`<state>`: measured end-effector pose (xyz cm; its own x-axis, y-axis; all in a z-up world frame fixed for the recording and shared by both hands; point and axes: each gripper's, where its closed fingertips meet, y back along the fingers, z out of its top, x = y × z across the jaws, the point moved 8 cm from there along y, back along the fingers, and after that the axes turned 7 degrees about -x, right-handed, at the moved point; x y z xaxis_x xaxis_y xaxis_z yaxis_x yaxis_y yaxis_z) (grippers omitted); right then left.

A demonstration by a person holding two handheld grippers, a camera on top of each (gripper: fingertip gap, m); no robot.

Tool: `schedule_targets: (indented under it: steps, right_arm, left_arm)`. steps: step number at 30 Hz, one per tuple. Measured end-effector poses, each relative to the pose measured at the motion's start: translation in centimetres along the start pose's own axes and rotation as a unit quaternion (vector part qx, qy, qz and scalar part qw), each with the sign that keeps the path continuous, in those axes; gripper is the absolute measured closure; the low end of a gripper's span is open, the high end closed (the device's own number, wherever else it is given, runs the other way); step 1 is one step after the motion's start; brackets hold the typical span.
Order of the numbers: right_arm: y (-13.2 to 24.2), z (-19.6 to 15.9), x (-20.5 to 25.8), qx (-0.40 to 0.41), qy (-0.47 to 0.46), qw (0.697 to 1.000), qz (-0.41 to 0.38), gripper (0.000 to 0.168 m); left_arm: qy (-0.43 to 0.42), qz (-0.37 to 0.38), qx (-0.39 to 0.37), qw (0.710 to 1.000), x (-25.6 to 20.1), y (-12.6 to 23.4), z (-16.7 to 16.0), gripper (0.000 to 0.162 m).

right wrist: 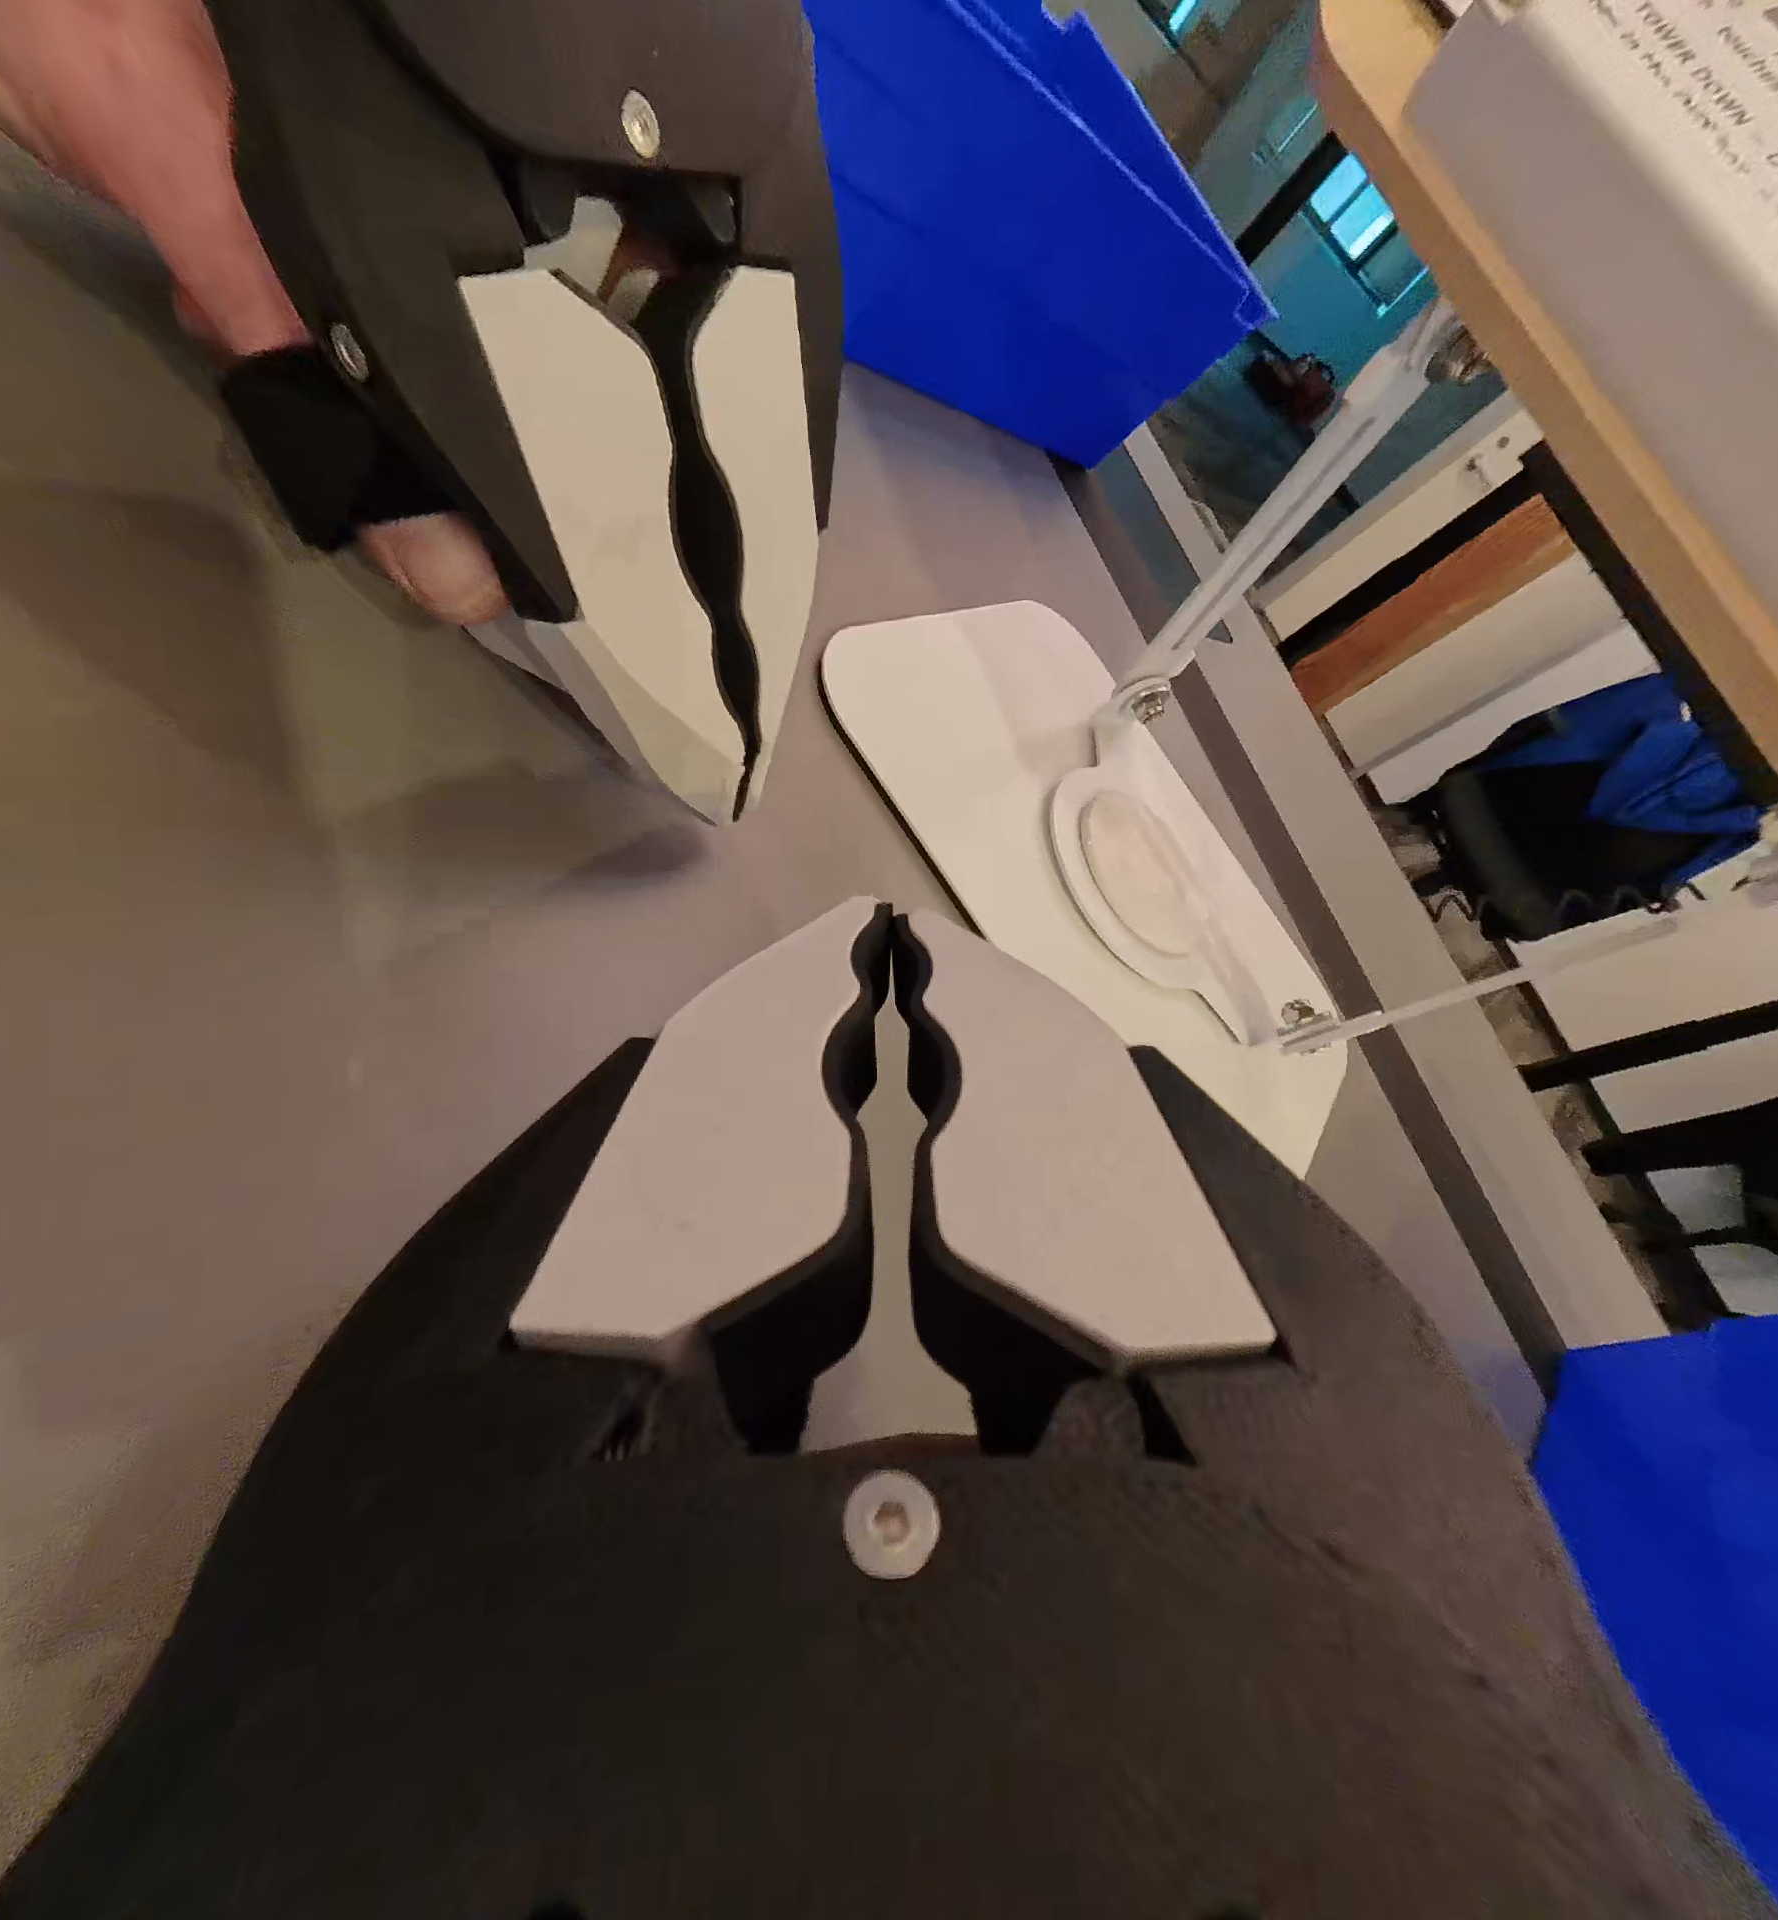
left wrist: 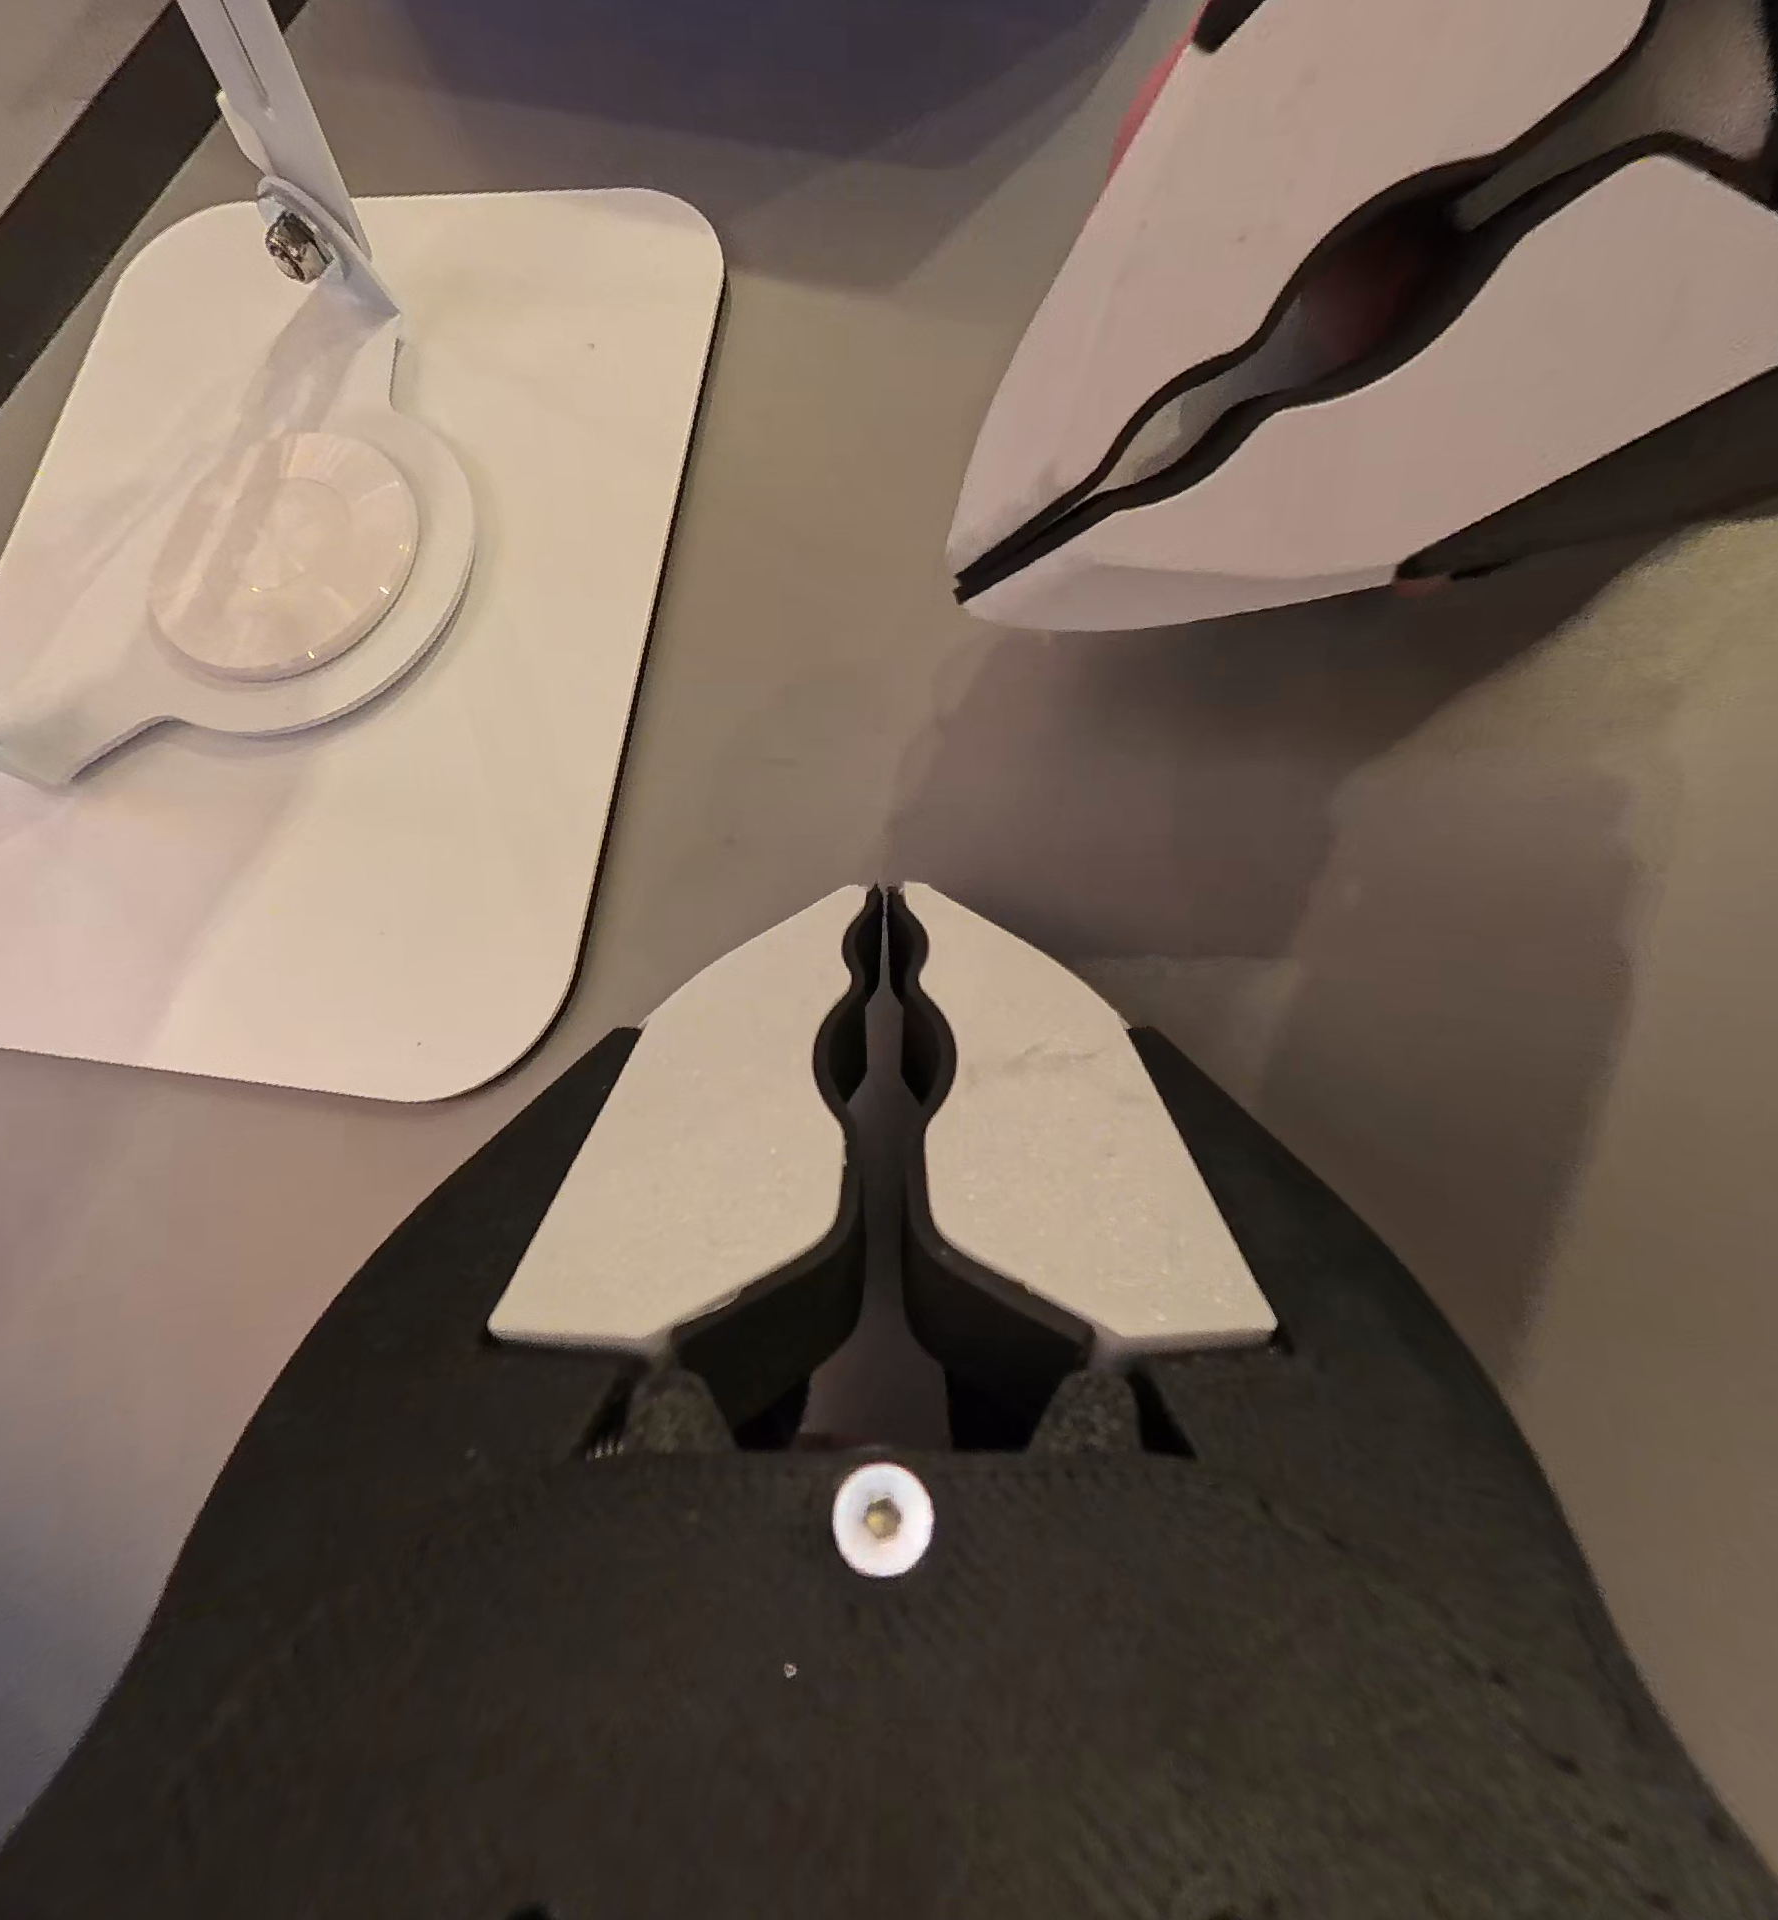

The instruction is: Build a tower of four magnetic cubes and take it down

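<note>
No magnetic cubes show in either view. My left gripper is shut and empty, its tips low over the grey table. My right gripper is also shut and empty. The two point at each other, tips a short way apart. The right gripper shows at the upper right of the left wrist view. The left gripper shows at the upper left of the right wrist view, held by a person's hand.
A white plate with a round disc and a clear hinged bracket lies on the table to the left of my left gripper; it also shows in the right wrist view. Blue bins stand at the table's far edge, another at right. The left gripper's tips are roughly 5 cm from the right gripper's.
</note>
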<state>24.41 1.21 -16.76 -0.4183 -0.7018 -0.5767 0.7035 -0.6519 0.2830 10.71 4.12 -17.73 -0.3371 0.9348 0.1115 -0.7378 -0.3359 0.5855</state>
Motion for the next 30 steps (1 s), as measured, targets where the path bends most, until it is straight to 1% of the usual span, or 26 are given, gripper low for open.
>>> schedule_targets:
  steps: [5,21,30]
  right_arm:
    - [0.1,-0.5,-1.3,0.0,-0.045,0.999,-0.011,0.168]
    - [-0.3,-1.1,-2.3,0.017,-0.06,0.998,-0.033,0.168]
    - [-0.3,-1.3,-2.7,0.02,-0.061,0.997,-0.041,0.168]
  left_arm:
    - [0.003,0.001,-0.001,1.0,0.1,0.0,0.0,0.161]
    - [0.004,0.009,-0.005,1.0,0.2,0.0,0.1,0.162]
    - [0.0,0.03,-0.014,0.999,0.5,0.1,0.2,0.162]
